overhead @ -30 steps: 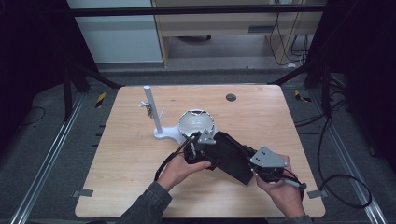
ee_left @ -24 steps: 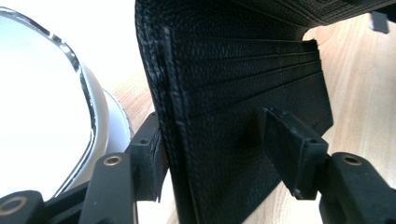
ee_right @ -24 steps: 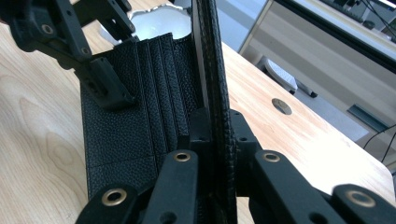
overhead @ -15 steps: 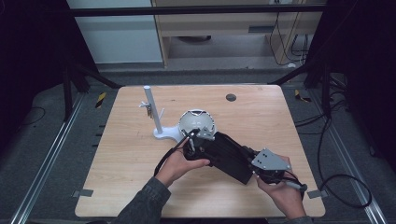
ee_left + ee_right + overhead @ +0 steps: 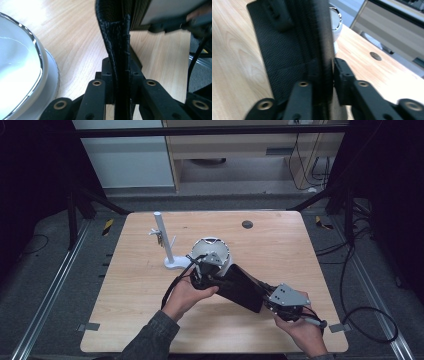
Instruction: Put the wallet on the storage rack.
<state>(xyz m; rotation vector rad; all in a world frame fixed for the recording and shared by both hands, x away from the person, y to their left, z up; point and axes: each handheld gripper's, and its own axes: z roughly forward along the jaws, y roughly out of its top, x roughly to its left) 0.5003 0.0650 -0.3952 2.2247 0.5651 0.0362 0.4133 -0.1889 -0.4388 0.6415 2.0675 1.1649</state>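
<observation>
A flat black fabric pouch (image 5: 240,287) hangs between my two grippers over the table's front half. My left gripper (image 5: 200,279) holds its far-left end next to the white dome; its jaws have just been closing, and in the left gripper view (image 5: 121,67) the pads press on the pouch's stitched edge (image 5: 113,30). My right gripper (image 5: 267,302) holds the near-right end. Its jaws have just been opening a little, but in the right gripper view (image 5: 324,67) the pouch (image 5: 282,50) still sits pinched between them.
A white dome-shaped object with a chrome rim (image 5: 212,252) stands mid-table, close to the left gripper (image 5: 20,62). A white post on a round base (image 5: 165,240) rises to its left. A dark round hole (image 5: 247,224) marks the far side of the wooden table (image 5: 130,290).
My left hand has edged up and toward the white dome, carrying its end of the pouch. The right hand has stayed put.
</observation>
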